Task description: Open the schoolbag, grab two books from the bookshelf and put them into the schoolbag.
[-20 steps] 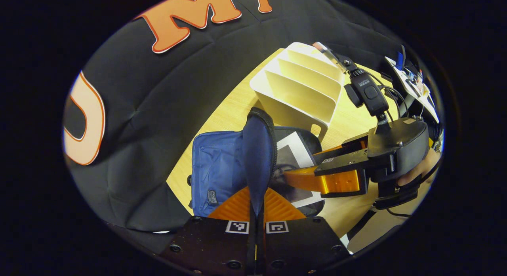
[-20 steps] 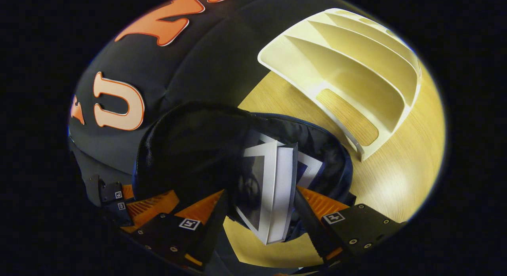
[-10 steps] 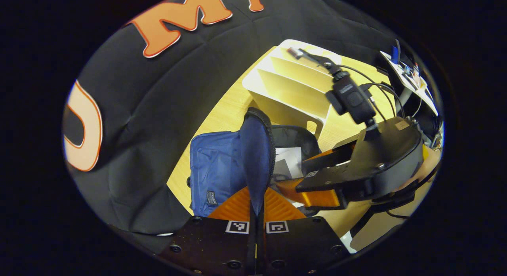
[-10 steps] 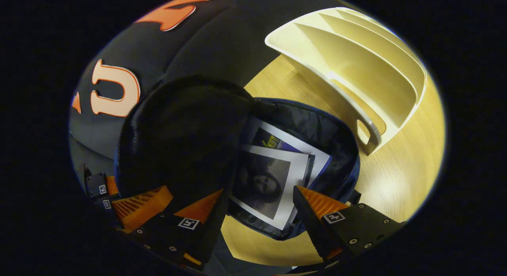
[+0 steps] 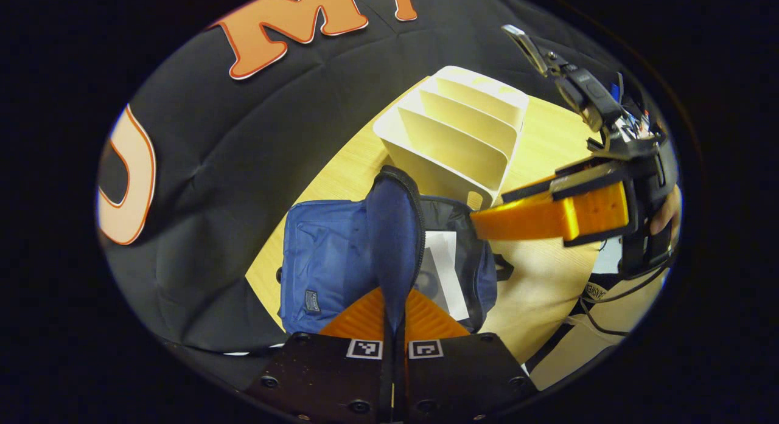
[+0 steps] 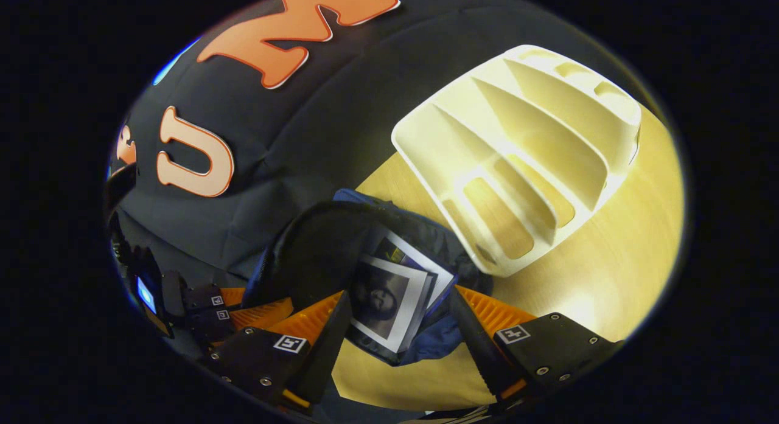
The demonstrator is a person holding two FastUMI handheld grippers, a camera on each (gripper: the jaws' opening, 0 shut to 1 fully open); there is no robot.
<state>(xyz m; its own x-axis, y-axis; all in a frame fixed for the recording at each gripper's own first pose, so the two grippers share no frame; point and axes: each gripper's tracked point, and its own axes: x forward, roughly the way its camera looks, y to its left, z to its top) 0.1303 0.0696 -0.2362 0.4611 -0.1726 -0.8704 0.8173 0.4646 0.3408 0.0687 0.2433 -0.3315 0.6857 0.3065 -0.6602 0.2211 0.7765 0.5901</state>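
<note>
Your left claw (image 5: 394, 302) clamps the schoolbag (image 5: 341, 260) flap (image 5: 394, 235) upright; a book (image 5: 447, 272) lies inside the schoolbag.

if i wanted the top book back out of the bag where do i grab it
Probably by the white-bordered edge nearest the bag's open mouth, coming in from above through the opening. The top book lies flat on the other, and the held-up flap blocks the far side.

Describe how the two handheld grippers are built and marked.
The left gripper and right gripper each have a black base plate studded with screws, carrying two square black-and-white markers behind ribbed, wedge-shaped jaws. In the left gripper view, the right one has a rounded black housing topped by a small black camera, with black cables trailing below.
</note>
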